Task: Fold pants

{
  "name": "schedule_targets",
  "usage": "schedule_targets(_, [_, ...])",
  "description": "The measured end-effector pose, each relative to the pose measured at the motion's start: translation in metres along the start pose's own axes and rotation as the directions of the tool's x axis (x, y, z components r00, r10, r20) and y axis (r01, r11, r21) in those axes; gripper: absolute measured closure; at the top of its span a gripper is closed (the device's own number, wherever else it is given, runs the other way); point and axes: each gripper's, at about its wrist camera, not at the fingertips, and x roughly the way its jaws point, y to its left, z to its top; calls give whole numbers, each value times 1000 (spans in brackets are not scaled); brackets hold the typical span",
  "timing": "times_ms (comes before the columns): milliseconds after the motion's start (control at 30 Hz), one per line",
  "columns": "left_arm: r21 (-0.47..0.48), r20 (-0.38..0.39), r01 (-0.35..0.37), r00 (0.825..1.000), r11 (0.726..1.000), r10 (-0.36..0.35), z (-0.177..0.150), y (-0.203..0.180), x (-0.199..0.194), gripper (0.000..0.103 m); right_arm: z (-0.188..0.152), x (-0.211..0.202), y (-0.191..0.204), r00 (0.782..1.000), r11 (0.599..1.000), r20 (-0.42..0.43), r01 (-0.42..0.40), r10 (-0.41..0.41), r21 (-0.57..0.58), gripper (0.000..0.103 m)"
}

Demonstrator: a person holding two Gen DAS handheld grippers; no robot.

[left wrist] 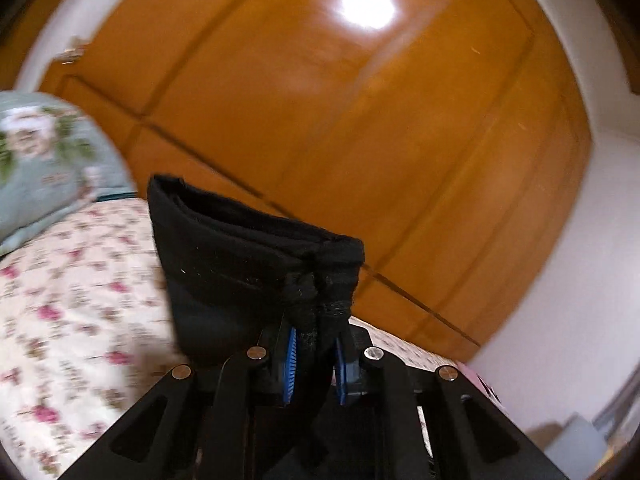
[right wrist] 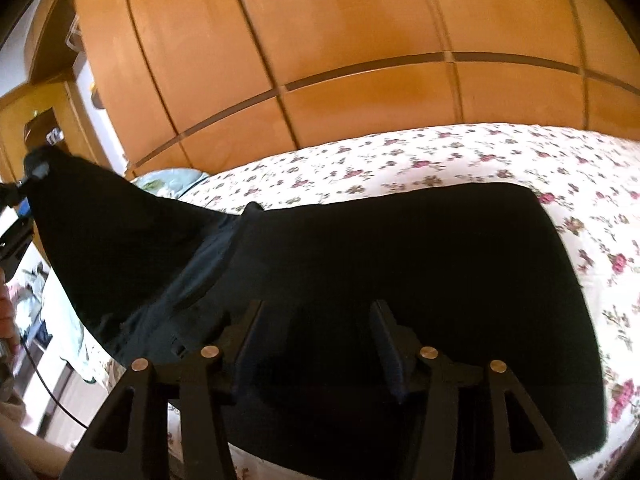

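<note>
A bed covered in a cream sheet printed with pink flowers carries black pants, spread over its near part. A pale green floral pillow rests at one end.

Black pants hide the right gripper's fingertips and much of the floral bedsheet; a blurred pillow is cut off at left.
</note>
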Motion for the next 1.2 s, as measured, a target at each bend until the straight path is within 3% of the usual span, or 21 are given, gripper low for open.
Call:
schedule_targets(100, [62, -64, 79, 995, 995, -75, -6, -28, 22, 89, 3, -10, -10, 1000, 999, 18, -1, 0, 34, 49])
schedule_targets(200, [118, -148, 163, 978, 980, -145, -16, -56, 45, 89, 5, -18, -21, 999, 998, 40, 16, -19, 67, 49])
schedule_targets(500, [217, -389, 344, 889, 913, -243, -76, -117, 112, 89, 13, -55, -74, 987, 969, 112, 83, -111, 231, 49])
schedule_targets(633, [239, -480, 385, 845, 891, -236, -112, -129, 140, 88, 9, -75, -98, 977, 945, 140, 113, -162, 306, 49])
schedule_targets(800, [305, -596, 413, 786, 858, -166, -164, -138, 170, 88, 5, -88, -111, 972, 928, 153, 116, -180, 354, 49])
schedule_targets(900, [356, -642, 418, 759, 836, -106, -187, -140, 183, 85, 6, -89, -111, 973, 931, 159, 105, -169, 350, 49])
schedule_targets(1000, [333, -654, 431, 746, 839, -123, -194, -134, 175, 71, 7, -86, -106, 977, 938, 157, 86, -146, 337, 48])
schedule_targets(1100, [257, -670, 455, 720, 852, -183, -180, -129, 158, 66, 7, -82, -97, 981, 948, 151, 73, -125, 309, 46])
schedule_targets(1133, [250, -666, 456, 722, 854, -191, -180, -131, 158, 66, 9, -78, -94, 983, 952, 147, 63, -111, 299, 45])
schedule_targets(1200, [254, -618, 437, 760, 862, -203, -163, -127, 141, 66, 13, -72, -90, 988, 959, 131, 39, -78, 279, 43])
